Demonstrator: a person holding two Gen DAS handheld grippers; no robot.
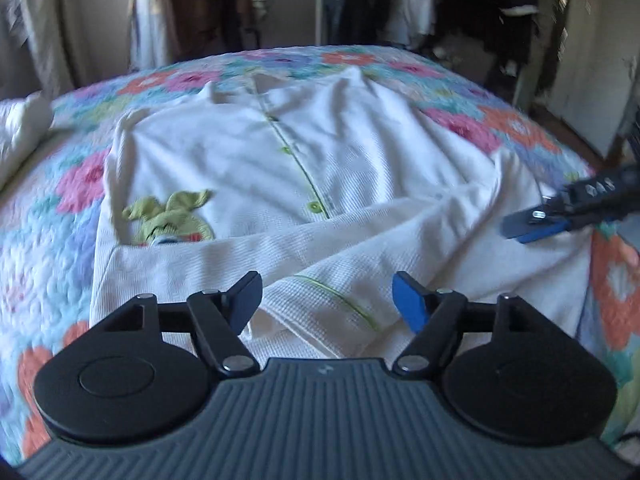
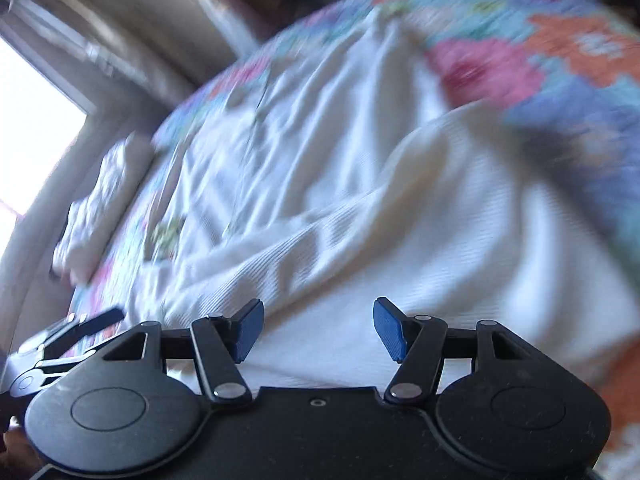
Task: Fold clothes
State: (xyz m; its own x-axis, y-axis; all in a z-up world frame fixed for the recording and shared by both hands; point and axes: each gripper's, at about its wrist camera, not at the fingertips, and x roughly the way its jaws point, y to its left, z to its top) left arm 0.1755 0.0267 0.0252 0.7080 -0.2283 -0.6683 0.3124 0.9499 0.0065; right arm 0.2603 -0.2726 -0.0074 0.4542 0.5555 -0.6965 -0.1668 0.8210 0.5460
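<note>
Both the left gripper (image 1: 327, 300) and right gripper (image 2: 318, 330) gape wide, empty, so the white babygrow's (image 1: 248, 152) folded hem ahead could slump open.

My left claw (image 1: 327, 302) has two black arms with blue flat pads (image 1: 409, 304), shiny round screws and a grey ribbed base behind. My right claw (image 2: 318, 330) looks the same, with a black base.
</note>
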